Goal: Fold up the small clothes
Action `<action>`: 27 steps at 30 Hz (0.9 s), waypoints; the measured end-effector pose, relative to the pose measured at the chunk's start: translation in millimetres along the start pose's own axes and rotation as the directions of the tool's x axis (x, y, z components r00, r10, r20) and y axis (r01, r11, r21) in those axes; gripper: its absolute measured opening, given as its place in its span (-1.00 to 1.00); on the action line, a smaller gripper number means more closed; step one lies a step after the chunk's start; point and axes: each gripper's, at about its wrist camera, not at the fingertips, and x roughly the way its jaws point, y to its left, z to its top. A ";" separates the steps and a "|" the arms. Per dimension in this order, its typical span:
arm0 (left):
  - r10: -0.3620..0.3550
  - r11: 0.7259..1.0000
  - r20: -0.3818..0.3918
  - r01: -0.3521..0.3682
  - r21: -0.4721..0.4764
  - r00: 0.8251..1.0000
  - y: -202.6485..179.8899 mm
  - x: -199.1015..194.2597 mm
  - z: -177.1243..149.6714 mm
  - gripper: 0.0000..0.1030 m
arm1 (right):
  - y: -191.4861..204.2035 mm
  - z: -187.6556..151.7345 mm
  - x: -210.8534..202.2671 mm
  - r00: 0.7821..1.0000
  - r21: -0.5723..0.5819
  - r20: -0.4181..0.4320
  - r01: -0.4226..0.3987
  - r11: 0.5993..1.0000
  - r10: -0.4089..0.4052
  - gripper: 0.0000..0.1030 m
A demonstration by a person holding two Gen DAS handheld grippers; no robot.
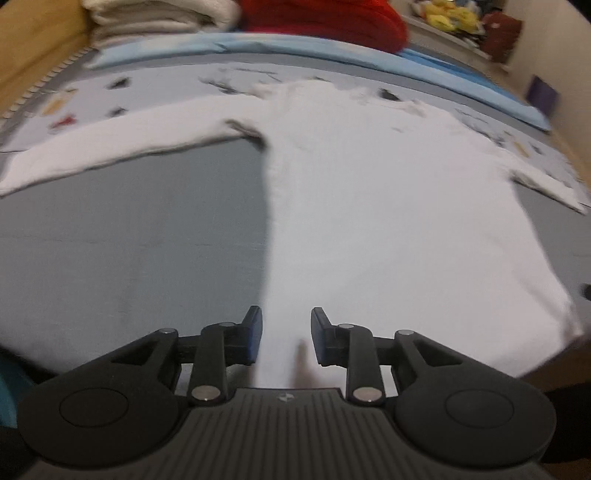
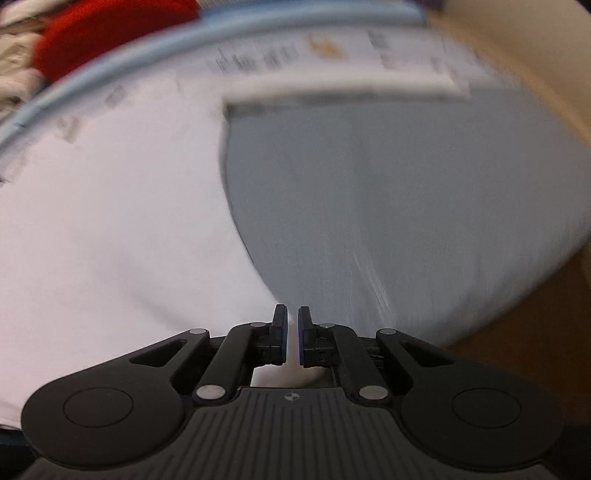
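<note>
**Ana:** While both views are a bit smeared, the main thing is plain enough — a white long-sleeved top lies spread flat on a grey sheet, sleeves out to either side.

**Ben:** Where's the left gripper w/ respect to it?

**Ana:** Over the near hem, at the top's left edge. Jaws part open, a clear gap between the blue pads. White cloth shows in that gap, but the pads don't press on it, so it has hold of nothing.

**Ben:** And the right gripper?

**Ana:** At the other near corner of the top, where white cloth meets the grey sheet. Jaws nearly together, only a thin slit left. A sliver of white sits in the slit, approx. at the corner of the hem. Whether the pads actually pinch it — can't tell, too blurred and too narrow.

**Ben:** What's beyond the top?

**Ana:** In the left view, a pale printed cloth under the sleeves, w/ small dark and coloured motifs. Past that, a light blue blanket running across. On it, a stack of folded white towels at the far left, and just beside them a red bundle. Some yellow soft toys far back on the right.

**Ben:** Right view, same stuff?

**Ana:** Red bundle top left, blue blanket edge curving below it, one sleeve stretched out towards the right. Rest is too smeared to name.
</note>
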 end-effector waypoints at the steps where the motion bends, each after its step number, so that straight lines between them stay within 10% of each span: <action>1: -0.027 1.000 -0.049 0.026 -0.013 0.998 -0.9 9.1 -3.5 -0.37 | 4.3 0.6 1.0 0.999 -0.019 0.002 -0.035 0.999 0.035 -0.68; 3: -0.042 0.998 -0.210 0.031 -0.055 0.977 2.2 36.1 -12.3 -0.32 | 11.3 -3.0 16.2 0.992 -0.030 -0.083 -0.099 0.995 0.096 -0.56; 5: -0.021 0.998 -0.205 0.010 -0.055 0.979 0.9 35.1 -12.6 -0.32 | 15.4 -13.5 42.4 0.968 -0.030 -0.240 -0.077 0.997 0.068 -0.55; 9: -0.022 1.000 -0.074 0.022 -0.004 0.997 -6.8 15.9 -2.6 0.16 | 28.1 -10.6 35.0 0.984 -0.083 -0.160 -0.089 0.993 0.075 -0.46; 12: -0.020 1.000 -0.204 0.016 -0.022 0.979 -4.3 41.3 -8.5 0.13 | 35.1 -17.2 46.6 0.979 -0.113 -0.205 -0.050 0.992 0.026 -0.38; 16: 0.011 1.000 0.021 -0.011 0.004 1.000 -7.6 2.9 10.5 0.09 | 46.9 -6.9 25.6 0.991 -0.103 -0.113 -0.079 0.992 0.067 -0.37; 19: 0.047 0.999 0.207 -0.046 -0.011 0.977 -0.9 -28.8 31.4 0.09 | 57.7 7.7 1.1 0.991 -0.098 0.024 -0.132 0.986 0.135 -0.37; 27: 0.168 0.986 0.353 -0.163 -0.045 0.920 55.7 -45.1 143.3 0.09 | 83.3 68.3 -38.0 0.947 -0.140 0.238 -0.185 0.973 0.214 -0.37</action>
